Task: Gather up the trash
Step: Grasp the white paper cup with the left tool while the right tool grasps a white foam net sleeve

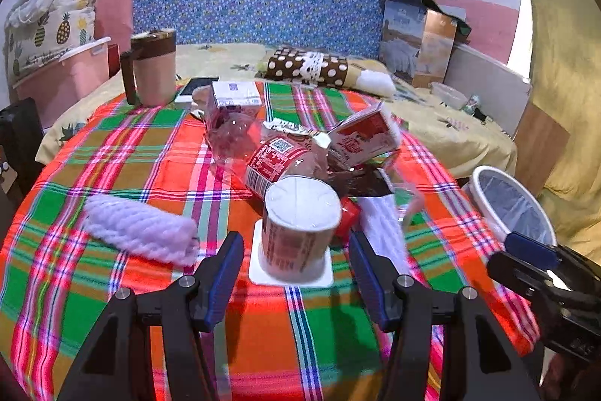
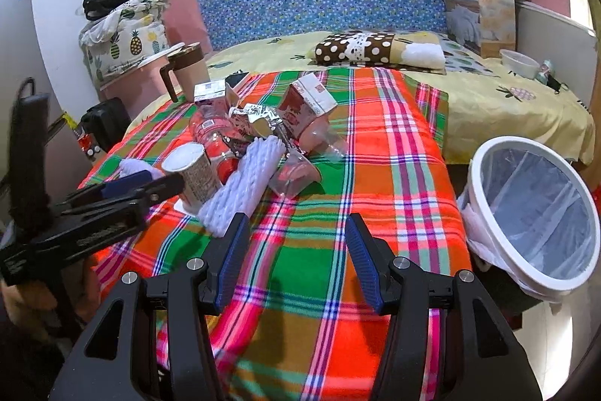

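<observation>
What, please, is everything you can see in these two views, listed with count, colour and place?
plaid cloth: one, orange-green, over the table.
trash bin: one, white, lined, right of the table.
yogurt cup: one, white-red, upside down before the left tool.
foam nets: two, white, flanking the cup.
cartons: two, red-white, in the pile.
plastic bottle: one, clear, lying in the pile.
mug: one, pink-brown, far left corner.
phone: one, white, beside the mug.
left tool: open.
right tool: open, empty.

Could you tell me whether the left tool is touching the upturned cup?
Apart. The left wrist view shows plaid cloth on both sides between the open left tool and the upturned cup.
</observation>
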`<state>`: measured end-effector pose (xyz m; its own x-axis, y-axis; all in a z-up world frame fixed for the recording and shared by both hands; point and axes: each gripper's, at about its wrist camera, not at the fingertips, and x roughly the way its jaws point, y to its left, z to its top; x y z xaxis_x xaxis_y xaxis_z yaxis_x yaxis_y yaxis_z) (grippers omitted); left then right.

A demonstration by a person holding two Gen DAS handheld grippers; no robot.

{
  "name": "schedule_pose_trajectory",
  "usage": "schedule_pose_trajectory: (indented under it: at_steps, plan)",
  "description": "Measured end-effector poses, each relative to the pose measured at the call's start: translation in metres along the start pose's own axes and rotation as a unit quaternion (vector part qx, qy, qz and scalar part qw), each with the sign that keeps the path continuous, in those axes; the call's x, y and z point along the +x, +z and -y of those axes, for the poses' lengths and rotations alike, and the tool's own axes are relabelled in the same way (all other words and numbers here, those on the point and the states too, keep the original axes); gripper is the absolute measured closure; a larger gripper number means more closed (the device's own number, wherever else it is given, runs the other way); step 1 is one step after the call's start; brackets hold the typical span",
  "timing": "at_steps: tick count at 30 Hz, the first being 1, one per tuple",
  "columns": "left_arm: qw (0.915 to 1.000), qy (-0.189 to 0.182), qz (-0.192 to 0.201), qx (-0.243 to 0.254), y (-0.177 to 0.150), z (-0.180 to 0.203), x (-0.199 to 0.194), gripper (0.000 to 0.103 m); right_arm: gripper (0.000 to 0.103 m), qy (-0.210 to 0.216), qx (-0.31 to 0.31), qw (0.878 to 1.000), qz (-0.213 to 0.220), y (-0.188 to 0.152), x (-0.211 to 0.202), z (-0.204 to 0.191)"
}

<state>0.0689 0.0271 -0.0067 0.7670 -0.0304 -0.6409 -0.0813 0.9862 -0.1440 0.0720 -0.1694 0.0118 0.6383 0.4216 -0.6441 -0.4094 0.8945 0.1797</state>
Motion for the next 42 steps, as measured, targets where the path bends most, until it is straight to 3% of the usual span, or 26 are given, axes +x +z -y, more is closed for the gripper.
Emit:
schedule_pose_trajectory:
  at_steps: [3, 4, 5, 19, 24, 29, 42]
  plan:
    - [1.0000, -0.004, -0.007, 0.005, 0.004, -0.001, 0.014, 0.046, 0.048, 0.003, 0.002, 1.000, -0.005, 0.002, 0.006, 0.000]
    - [1.0000, -0.005, -0.006, 0.006, 0.005, -0.001, 0.016, 0.054, 0.048, 0.005, 0.002, 1.000, -0.007, 0.002, 0.008, -0.001]
    - [0.9999, -0.007, -0.005, 0.008, 0.005, -0.001, 0.017, 0.056, 0.048, 0.007, 0.002, 1.000, -0.009, 0.003, 0.010, -0.002]
    - [0.9996, 0.001, 0.026, -0.007, 0.005, -0.023, -0.014, 0.057, 0.049, 0.071, 0.017, 0.996, -0.051, 0.014, 0.048, -0.026]
    - [0.9997, 0.000, 0.022, -0.011, 0.003, -0.027, -0.017, 0.057, 0.063, 0.076, 0.025, 0.993, -0.083, 0.012, 0.062, -0.029]
    - [0.9997, -0.002, 0.023, -0.009, 0.002, -0.026, -0.019, 0.057, 0.086, 0.069, 0.027, 0.994, -0.084, 0.011, 0.056, -0.026]
    - [0.9990, -0.019, 0.038, 0.012, 0.004, 0.004, -0.040, 0.057, 0.090, 0.071, 0.033, 0.996, -0.047, 0.014, 0.025, -0.012]
